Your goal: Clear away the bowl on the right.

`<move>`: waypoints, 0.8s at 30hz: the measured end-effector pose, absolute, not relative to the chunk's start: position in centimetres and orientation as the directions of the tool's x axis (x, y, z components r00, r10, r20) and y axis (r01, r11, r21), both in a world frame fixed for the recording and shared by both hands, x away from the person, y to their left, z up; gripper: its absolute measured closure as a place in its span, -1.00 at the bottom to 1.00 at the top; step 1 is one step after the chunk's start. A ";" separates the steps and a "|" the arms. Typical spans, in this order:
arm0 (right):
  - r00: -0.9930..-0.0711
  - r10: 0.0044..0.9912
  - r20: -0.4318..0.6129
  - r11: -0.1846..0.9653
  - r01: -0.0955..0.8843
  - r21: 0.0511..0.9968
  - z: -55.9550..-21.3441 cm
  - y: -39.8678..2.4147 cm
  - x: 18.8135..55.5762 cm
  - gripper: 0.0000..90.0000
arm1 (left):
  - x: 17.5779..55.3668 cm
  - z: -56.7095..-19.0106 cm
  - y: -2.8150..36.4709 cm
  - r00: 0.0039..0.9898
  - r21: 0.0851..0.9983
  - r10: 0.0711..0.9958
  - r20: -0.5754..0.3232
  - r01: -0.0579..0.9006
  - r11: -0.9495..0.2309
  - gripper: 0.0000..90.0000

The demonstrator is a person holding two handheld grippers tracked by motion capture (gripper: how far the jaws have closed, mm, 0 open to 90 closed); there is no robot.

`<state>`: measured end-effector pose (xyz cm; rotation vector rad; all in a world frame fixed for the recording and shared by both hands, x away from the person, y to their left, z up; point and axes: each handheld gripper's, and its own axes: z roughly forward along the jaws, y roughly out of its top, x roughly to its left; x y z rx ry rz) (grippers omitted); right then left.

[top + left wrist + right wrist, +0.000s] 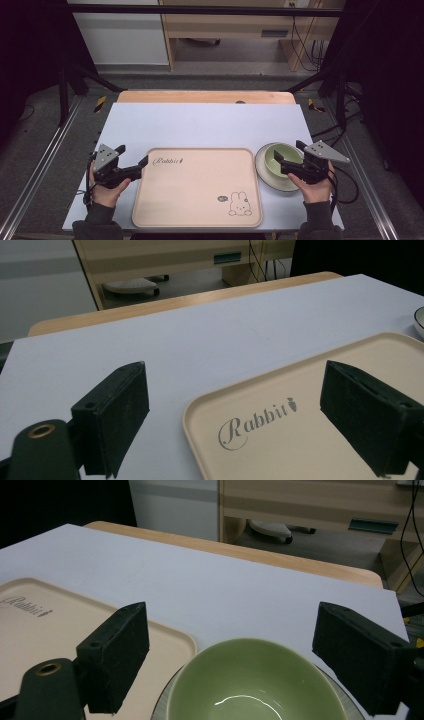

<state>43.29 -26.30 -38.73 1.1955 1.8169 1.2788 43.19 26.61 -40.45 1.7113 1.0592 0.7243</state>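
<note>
A beige tray (pixel 197 187) printed with "Rabbit" and a rabbit drawing lies at the middle front of the white table. To its right, an empty green bowl (pixel 281 156) sits on a white plate (pixel 270 181). My left gripper (pixel 133 155) is open at the tray's near-left corner; in its own view the tray's corner (pixel 310 440) lies between the spread jaws of the left gripper (pixel 235 390). My right gripper (pixel 288 150) is open just above the bowl. From the right gripper (pixel 230 625), the bowl (pixel 250 680) lies below and between its jaws, untouched.
The white table top (pixel 200 125) stretches bare behind the tray, with a wooden edge (pixel 205 96) at its far side. Black frame rails (pixel 45 160) run along both sides. A wooden desk and cables (pixel 305 45) stand beyond the table.
</note>
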 end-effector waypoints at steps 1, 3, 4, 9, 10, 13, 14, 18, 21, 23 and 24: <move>-0.405 0.914 0.018 0.126 0.326 0.937 -38.8 -26.4 43.3 -0.67 | 43.2 -40.5 26.6 0.446 0.933 0.895 -0.002 0.323 -0.158 -0.74; -0.401 0.916 0.015 0.130 0.331 0.934 -38.9 -26.5 43.4 -0.67 | 43.2 -40.4 26.6 0.445 0.933 0.896 -0.003 0.323 -0.158 -0.74; -0.397 0.918 0.013 0.133 0.337 0.932 -38.9 -26.5 43.4 -0.67 | 43.2 -40.5 26.6 0.445 0.933 0.896 -0.003 0.324 -0.158 -0.74; -0.379 0.925 0.024 0.131 0.378 0.916 -39.3 -27.0 43.8 -0.66 | 43.2 -40.5 26.6 0.446 0.932 0.895 0.001 0.325 -0.163 -0.74; -0.374 0.927 0.027 0.129 0.386 0.913 -39.4 -27.1 43.9 -0.65 | 43.2 -40.5 26.6 0.446 0.931 0.895 0.001 0.326 -0.163 -0.74; -0.361 0.932 0.024 0.135 0.409 0.903 -39.6 -27.3 44.1 -0.63 | 43.2 -40.5 26.5 0.446 0.931 0.895 0.001 0.325 -0.163 -0.74; -0.358 0.933 0.026 0.134 0.415 0.900 -39.7 -27.4 44.2 -0.62 | 43.2 -40.5 26.5 0.446 0.931 0.895 0.001 0.325 -0.163 -0.74; -0.344 0.939 0.020 0.141 0.437 0.888 -40.1 -27.6 44.5 -0.59 | 43.3 -40.5 26.6 0.445 0.931 0.895 0.001 0.326 -0.164 -0.74; -0.338 0.941 0.023 0.143 0.457 0.878 -40.3 -27.9 44.8 -0.55 | 43.3 -40.6 26.6 0.445 0.931 0.896 0.003 0.326 -0.165 -0.74; -0.336 0.941 0.033 0.137 0.469 0.872 -40.5 -28.1 44.9 -0.54 | 43.3 -40.6 26.6 0.444 0.931 0.896 0.003 0.326 -0.164 -0.74; -0.329 0.944 0.028 0.139 0.473 0.870 -40.6 -28.1 45.0 -0.53 | 43.3 -40.6 26.6 0.444 0.931 0.896 0.002 0.325 -0.163 -0.74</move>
